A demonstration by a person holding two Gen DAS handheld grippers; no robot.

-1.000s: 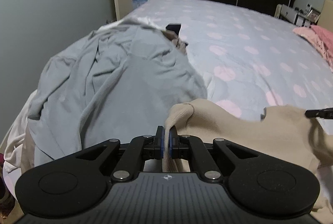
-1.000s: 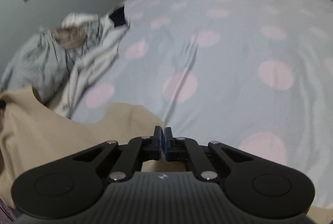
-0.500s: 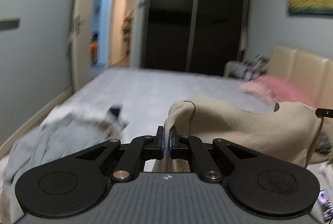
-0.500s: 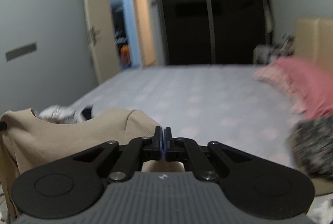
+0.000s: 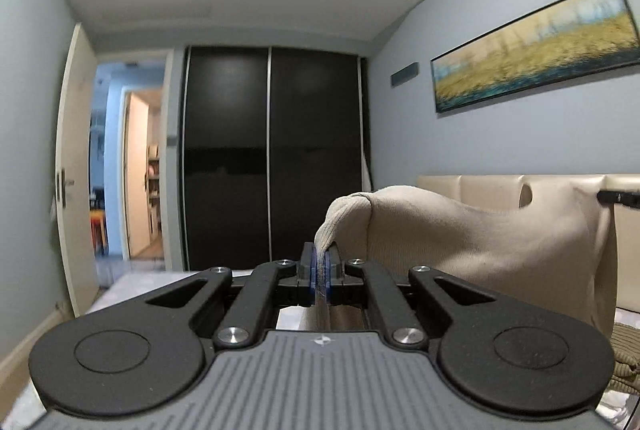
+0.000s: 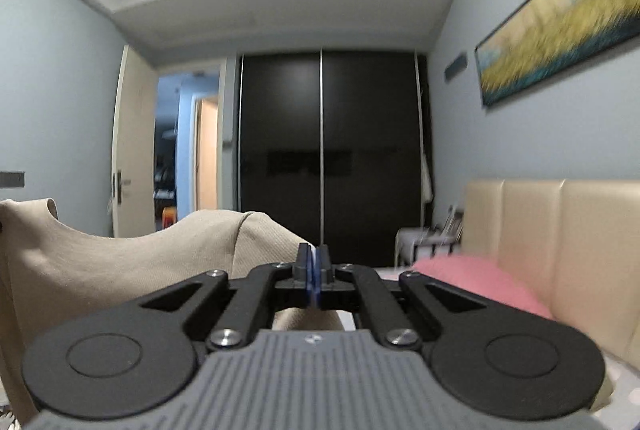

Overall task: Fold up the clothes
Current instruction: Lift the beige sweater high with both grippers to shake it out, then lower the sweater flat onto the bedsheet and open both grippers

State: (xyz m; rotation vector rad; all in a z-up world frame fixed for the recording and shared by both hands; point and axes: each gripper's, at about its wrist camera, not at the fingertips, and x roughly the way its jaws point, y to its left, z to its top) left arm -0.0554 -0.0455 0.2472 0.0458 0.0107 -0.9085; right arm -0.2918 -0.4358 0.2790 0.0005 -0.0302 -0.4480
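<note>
Beige ribbed top (image 5: 480, 238) held aloft between two grippers, its upper edge running roughly level from one tool to the other. Left gripper (image 5: 320, 268): jaws pressed together on a fold of the ribbed fabric, which rises between the blue pads and drapes off to the right. Right gripper (image 6: 313, 276): jaws likewise closed, and the cloth appears to pass into them from the left and hang below, so it is judged to be pinching the opposite corner of the same garment (image 6: 120, 262). The garment's long axis therefore lies across, spanning the gap between the tools, with the body hanging beneath; each hand is at its own end and neither is nearer the middle.

Both cameras face the dark sliding wardrobe (image 5: 272, 154). Relative to the wardrobe: the open door (image 5: 74, 166) lies to its left, the padded beige headboard (image 6: 560, 230) to its right, with a pink cloth (image 6: 476, 280) in front of the headboard. A framed landscape picture (image 5: 536, 54) hangs above the headboard.

The bed surface lies below, mostly hidden; nothing is seen between garment and wardrobe. The coming move probably calls for lowering the top flat before folding.
</note>
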